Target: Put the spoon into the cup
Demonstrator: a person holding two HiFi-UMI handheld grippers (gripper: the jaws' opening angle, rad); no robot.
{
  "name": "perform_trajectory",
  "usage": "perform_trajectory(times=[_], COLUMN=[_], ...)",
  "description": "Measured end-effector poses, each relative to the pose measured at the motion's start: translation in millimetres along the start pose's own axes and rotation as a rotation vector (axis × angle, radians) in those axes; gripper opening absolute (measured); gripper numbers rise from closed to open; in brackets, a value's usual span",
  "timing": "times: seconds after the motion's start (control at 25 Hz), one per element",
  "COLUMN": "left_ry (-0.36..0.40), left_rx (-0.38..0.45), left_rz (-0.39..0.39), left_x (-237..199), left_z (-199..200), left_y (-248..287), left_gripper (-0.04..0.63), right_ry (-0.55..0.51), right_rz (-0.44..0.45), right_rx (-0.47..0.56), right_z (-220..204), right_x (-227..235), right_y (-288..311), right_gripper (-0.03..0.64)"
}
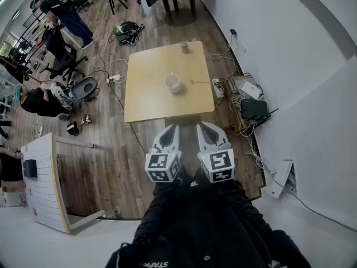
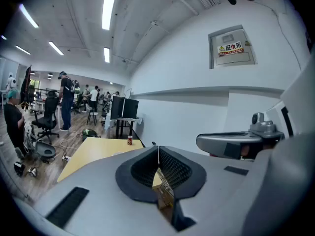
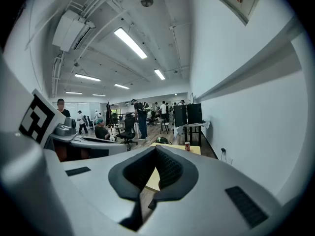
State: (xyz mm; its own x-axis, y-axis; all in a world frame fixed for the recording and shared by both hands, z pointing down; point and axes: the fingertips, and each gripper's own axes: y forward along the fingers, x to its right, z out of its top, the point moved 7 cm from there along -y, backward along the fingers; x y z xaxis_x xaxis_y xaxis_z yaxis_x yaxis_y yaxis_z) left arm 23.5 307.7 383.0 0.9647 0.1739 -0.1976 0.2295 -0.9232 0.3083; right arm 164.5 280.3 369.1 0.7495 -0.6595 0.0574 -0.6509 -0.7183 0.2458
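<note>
Seemingly poised to start, nothing picked up yet
Left gripper (image 1: 174,128) and right gripper (image 1: 201,127) hang side by side, jaws together and empty, short of the table (image 1: 145,100); farther on, the spoon (image 1: 203,82) lies near the cup (image 1: 173,83), to its right.

Table (image 1: 149,96): cup (image 1: 172,83), spoon (image 1: 202,82), can (image 1: 184,47)

I see the white cup (image 1: 173,83) standing upright, mouth open, just above the head view's centre. The thin spoon (image 1: 202,82) lies flat, left to right, just right of it and not touching.
</note>
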Motion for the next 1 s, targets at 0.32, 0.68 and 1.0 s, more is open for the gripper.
perform_trajectory(times=[0.32,0.68,1.0], left_ry=[-0.001,-0.007,-0.035], left_rx=[-0.010,-0.013,-0.037], left_rz=[0.000,0.008,0.022], left_x=[3,-3,-30], left_z=[-11,-11,-12], left_y=[13,23,44], left_gripper=[0.037,0.037,0.037], right_ry=[0.040,0.048,0.067], right_rz=[0.010,0.045,0.063], right_rx=[0.016,-0.004,-0.062], right_z=[-6,-9,-19], right_x=[16,17,17], right_y=[2,16,49], right_gripper=[0.021,0.021,0.021])
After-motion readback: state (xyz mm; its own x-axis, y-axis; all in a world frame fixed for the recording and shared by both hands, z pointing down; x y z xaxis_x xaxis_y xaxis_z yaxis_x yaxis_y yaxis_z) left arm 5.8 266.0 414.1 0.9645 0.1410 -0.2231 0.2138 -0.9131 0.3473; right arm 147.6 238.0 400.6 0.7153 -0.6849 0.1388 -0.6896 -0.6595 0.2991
